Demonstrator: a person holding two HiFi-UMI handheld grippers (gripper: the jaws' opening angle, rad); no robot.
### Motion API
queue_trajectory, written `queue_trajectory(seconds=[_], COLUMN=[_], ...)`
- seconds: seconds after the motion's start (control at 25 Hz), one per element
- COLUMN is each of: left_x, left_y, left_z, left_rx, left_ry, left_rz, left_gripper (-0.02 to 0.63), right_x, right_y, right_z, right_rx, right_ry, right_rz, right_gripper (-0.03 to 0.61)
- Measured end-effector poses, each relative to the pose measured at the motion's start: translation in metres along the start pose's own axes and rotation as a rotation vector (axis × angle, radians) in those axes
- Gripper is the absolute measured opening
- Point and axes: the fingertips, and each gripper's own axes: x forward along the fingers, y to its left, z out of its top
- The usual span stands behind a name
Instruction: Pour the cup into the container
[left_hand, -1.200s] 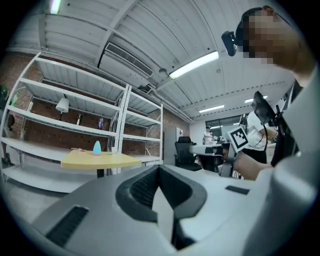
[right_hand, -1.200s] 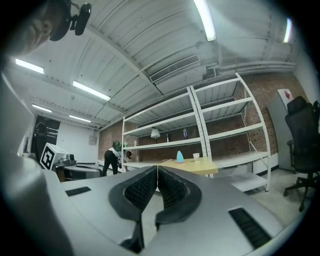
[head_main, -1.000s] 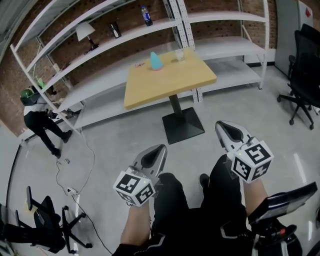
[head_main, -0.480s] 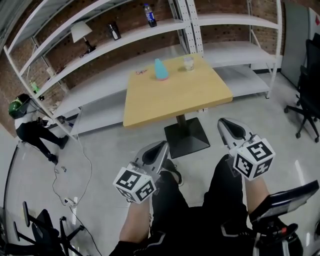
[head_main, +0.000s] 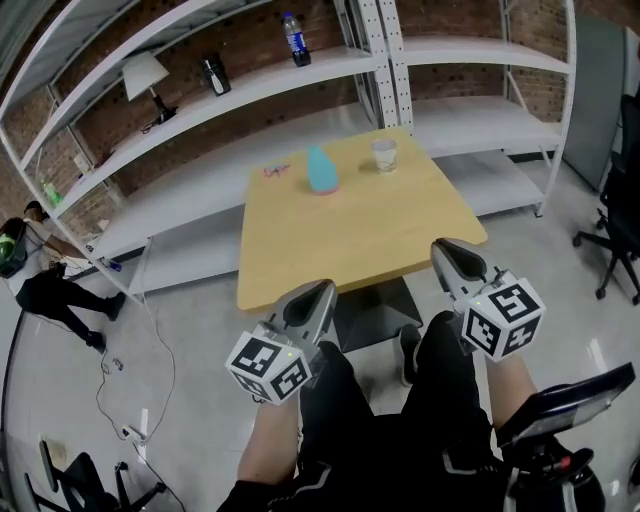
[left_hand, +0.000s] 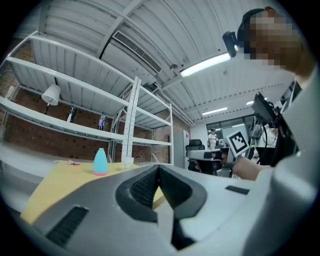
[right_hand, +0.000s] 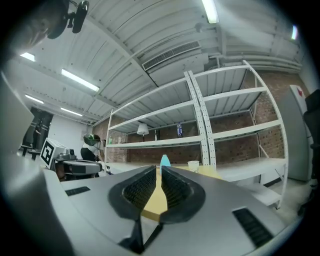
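While we stand facing the table (head_main: 350, 235), both sets of tongs sit low in the head view, with our dark trousers below them. The left tongs (head_main: 318, 292) are at lower centre-left and the right tongs (head_main: 447, 250) at lower centre-right, their tips overlapping the table's near edge in the frame. In the left gripper view the left tongs (left_hand: 159, 167) are clenched, jaw against jaw, with nothing between them. In the right gripper view the right tongs (right_hand: 159, 170) are clenched too, down to a thin slit that shows only the yellow tabletop beyond. The cup (head_main: 384, 154) stands upright at the table's far side, upper centre of the head view, well apart from both tongs; we cannot tell what it holds. The container (head_main: 320, 170), teal with a pink base, stands upright to the cup's left, near it but not touching. A small pink thing (head_main: 275, 170) lies further left. White shelves (head_main: 250, 85) run behind the table, with a bottle (head_main: 294, 32) and a lamp (head_main: 145, 75) on one.
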Motion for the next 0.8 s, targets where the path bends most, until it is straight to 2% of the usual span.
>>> queue_trajectory(seconds=[0.48, 0.68, 0.8], left_x=[0.108, 0.135, 0.154], left_y=[0.1, 0.147, 0.161], left_z=[0.014, 0.006, 0.009], left_rx=[0.018, 0.014, 0.019], left_ry=[0.02, 0.052, 0.052], left_rz=[-0.078, -0.085, -0.126], left_gripper=[0.002, 0.002, 0.002], right_x=[0.136, 0.195, 0.224], right_y=[-0.083, -0.103, -0.119], right_z=[0.005, -0.007, -0.014], right_rx=[0.002, -0.009, -0.016], right_ry=[0.002, 0.062, 0.099], right_rz=[-0.015, -0.002, 0.006], right_gripper=[0.114, 0.191, 0.224])
